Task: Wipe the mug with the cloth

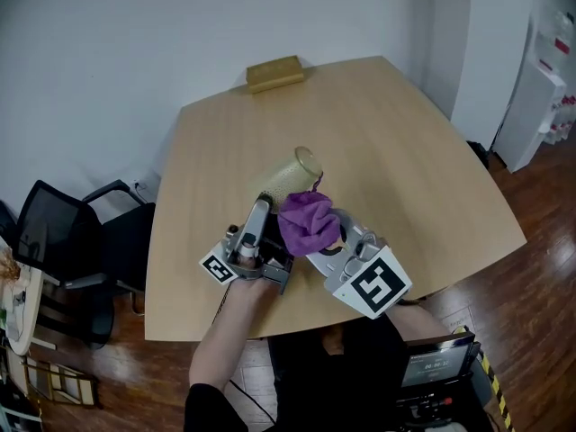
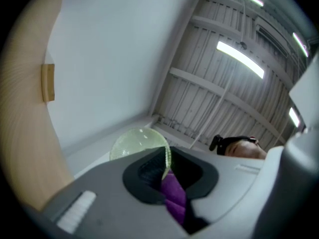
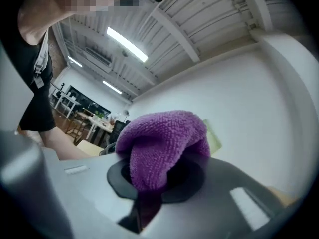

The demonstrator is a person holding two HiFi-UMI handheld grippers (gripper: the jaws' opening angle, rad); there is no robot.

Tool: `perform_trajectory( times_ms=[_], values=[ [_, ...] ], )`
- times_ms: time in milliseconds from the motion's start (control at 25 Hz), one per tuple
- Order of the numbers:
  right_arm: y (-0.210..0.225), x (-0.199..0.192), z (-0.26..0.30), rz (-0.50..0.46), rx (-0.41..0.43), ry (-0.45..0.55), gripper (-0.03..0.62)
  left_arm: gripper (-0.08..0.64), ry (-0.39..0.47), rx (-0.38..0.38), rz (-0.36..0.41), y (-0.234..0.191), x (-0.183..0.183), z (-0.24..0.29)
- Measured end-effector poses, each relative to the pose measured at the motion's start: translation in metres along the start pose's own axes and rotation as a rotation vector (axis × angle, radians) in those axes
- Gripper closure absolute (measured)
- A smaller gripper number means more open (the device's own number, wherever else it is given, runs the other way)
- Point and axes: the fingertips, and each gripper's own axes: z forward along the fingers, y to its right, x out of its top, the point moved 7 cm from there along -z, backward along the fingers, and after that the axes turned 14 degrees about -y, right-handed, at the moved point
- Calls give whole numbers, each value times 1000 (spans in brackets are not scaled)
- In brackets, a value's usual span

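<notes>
Wooden table [image 1: 432,178], mug [image 1: 290,176] above it, long axis slanting far-right

A light wooden table [image 1: 405,151] stands by a white wall [image 1: 108,43], black chair [image 1: 54,228] beside it, dark wood floor [image 1: 535,282].

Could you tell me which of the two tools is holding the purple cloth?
The right tool, with the purple cloth bunched between its jaws; the left tool instead grips the yellowish mug by its rim.
</notes>
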Motion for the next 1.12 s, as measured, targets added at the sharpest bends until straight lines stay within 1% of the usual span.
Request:
perform_trajectory(
  times_ms=[80,120,160,200,240,280,360,400,440,480,520,560,640,680,720,760,840,920,1040,1120],
  values=[
    [21,10,-21,110,-140,96,557,514,9,-7,-5,0,2,1],
    [31,15,-29,128,-195,137,557,514,9,-9,-9,-1,2,1],
    [37,19,-33,120,-223,171,555,514,7,-9,-14,-1,2,1],
    [39,22,-32,96,-221,194,555,514,1,-8,-17,-2,1,1],
    [34,23,-26,64,-195,200,557,514,-10,-6,-17,-1,-1,1],
    [25,22,-17,27,-154,181,555,512,-24,-5,-12,-1,-2,2],
    [0,11,2,-55,-43,81,557,506,-40,-13,-1,2,-4,2],
    [-12,6,9,-96,16,29,557,508,-34,-23,2,3,-3,2],
    [-19,2,12,-131,66,-6,557,514,-20,-35,6,4,-1,1],
    [-22,0,12,-147,96,-19,557,517,-2,-48,10,6,2,0],
    [-19,-1,7,-119,94,-5,557,517,19,-62,12,8,4,-1],
    [-10,-2,-1,-30,56,37,557,515,41,-76,13,10,6,-1],
    [22,-3,-25,210,-83,172,557,515,66,-99,19,12,8,-1],
    [40,-4,-37,278,-149,239,557,515,69,-106,24,13,9,-1],
    [54,-4,-45,324,-194,294,555,515,69,-110,29,14,9,0],
    [63,-3,-49,361,-212,333,557,517,64,-113,32,14,9,1],
    [61,0,-43,395,-180,355,557,515,50,-120,31,15,6,3],
    [45,2,-27,379,-126,324,557,515,48,-135,30,16,4,3],
    [19,-3,-7,323,-48,232,557,508,31,-143,70,20,6,2],
    [-1,-5,6,232,30,127,557,509,13,-132,96,21,6,1]
  ],
)
